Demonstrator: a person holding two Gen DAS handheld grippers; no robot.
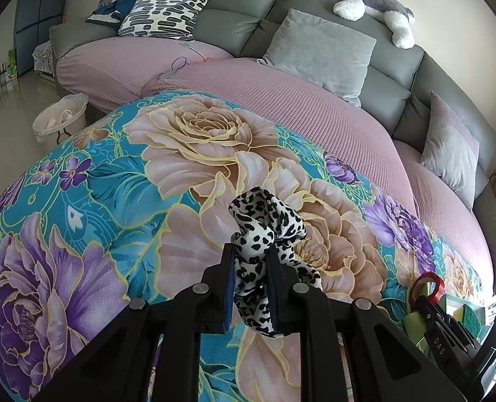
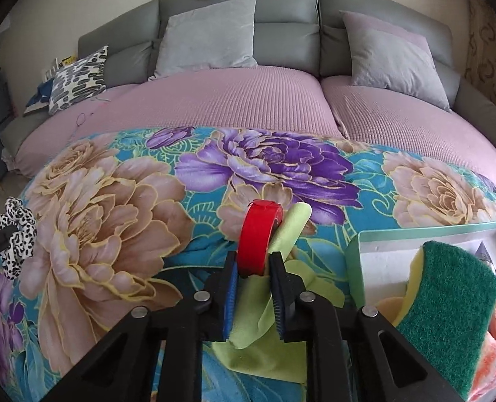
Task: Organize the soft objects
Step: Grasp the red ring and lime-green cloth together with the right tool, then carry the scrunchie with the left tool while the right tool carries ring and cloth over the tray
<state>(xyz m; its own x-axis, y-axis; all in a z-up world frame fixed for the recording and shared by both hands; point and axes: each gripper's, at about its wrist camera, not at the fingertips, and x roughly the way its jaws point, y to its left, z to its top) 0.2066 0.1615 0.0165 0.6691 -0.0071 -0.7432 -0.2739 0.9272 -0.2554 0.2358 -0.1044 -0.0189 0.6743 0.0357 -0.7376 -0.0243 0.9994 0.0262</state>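
Floral blanket [image 1: 80, 181] wide, bare ahead; left tool [image 1: 249, 261] clamps scrunchie [image 1: 264, 234]; right tool [image 2: 254, 266] clamps red tape roll [image 2: 258, 234]

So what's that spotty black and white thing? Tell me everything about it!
It's a scrunchie, a soft ring of crinkly white fabric with black leopard spots. The left gripper pinches it between its blue-padded fingers, with bunched folds poking out above and a loop drooping below. It's held up over the flowery blanket. The right camera shows it too, far left.
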